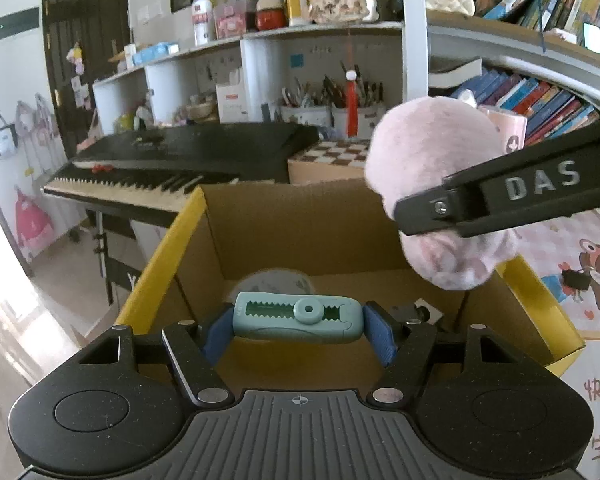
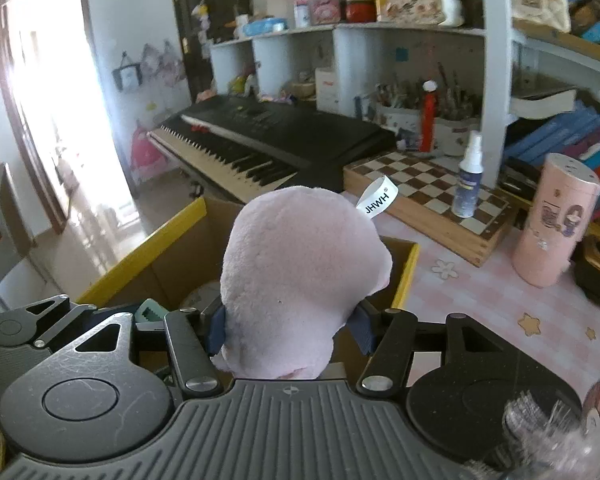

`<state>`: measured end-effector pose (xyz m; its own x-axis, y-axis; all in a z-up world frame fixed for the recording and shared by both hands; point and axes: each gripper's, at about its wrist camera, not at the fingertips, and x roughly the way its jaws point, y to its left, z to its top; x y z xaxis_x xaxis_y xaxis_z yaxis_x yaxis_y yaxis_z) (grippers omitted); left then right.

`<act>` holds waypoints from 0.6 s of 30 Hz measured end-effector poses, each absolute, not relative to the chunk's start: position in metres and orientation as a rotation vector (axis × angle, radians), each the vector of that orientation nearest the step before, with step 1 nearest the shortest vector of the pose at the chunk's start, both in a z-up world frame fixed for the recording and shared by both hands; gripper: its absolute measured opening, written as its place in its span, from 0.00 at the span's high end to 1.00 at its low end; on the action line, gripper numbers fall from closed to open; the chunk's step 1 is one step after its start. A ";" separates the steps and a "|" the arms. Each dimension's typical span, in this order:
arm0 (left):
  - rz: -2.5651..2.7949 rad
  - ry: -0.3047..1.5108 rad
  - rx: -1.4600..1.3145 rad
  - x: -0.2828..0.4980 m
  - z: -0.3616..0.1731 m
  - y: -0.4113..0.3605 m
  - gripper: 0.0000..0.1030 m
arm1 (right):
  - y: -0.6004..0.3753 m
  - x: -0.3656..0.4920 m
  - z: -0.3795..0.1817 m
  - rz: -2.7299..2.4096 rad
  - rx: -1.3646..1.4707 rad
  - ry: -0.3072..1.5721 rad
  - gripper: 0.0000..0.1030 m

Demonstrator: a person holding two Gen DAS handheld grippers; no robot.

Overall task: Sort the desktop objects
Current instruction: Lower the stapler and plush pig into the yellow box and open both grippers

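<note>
while the left gripper [image 1: 296, 322] hangs over the open cardboard box [image 1: 268, 220], its blue pads [image 1: 216, 334] are pressed against both ends of a teal correction-tape dispenser [image 1: 296, 320], so the jaws stand part-way closed with the dispenser lying crosswise between them. in the left wrist view the dispenser sits at 6 o'clock, above the box's brown floor, and a pale round object [image 1: 272, 282] lies on that floor just behind it. the box has yellow-edged flaps [image 1: 168, 248] running up at 9 and 3 o'clock.

the right gripper [image 2: 288, 330] clamps a pink plush toy [image 2: 300, 276] from both sides, its jaws spread fairly wide around the soft body. the plush fills the middle of the right wrist view, and a white tag [image 2: 378, 196] reading "jhwh" sticks out at 1 o'clock. seen from the left wrist, the plush [image 1: 432, 184] is at 2 o'clock, raised above the box's right wall.

beyond the box, at 11 o'clock, stands a black keyboard [image 2: 260, 136]; at 2 o'clock a chessboard [image 2: 424, 196] carries a spray bottle [image 2: 468, 176], with a pink cylinder [image 2: 552, 220] at 3 o'clock on the pink tablecloth [image 2: 480, 292].
</note>
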<state>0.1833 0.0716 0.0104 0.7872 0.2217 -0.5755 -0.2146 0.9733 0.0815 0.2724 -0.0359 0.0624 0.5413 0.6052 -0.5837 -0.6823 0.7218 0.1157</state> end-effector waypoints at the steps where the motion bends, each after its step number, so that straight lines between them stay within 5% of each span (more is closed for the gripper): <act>1: 0.235 0.630 0.007 0.184 0.009 0.071 0.33 | -0.033 0.275 0.061 0.775 -0.146 0.645 0.45; 15: 0.241 0.687 -0.035 0.195 0.001 0.067 0.31 | -0.010 0.305 0.040 0.857 -0.257 0.721 0.45; 18: 0.249 0.684 -0.030 0.194 0.002 0.066 0.24 | -0.006 0.311 0.036 0.867 -0.283 0.743 0.44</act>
<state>0.1944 0.0657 0.0017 0.7467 0.2181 -0.6284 -0.2377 0.9698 0.0541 0.3108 -0.0064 0.0360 0.4200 0.5868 -0.6923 -0.7741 0.6297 0.0642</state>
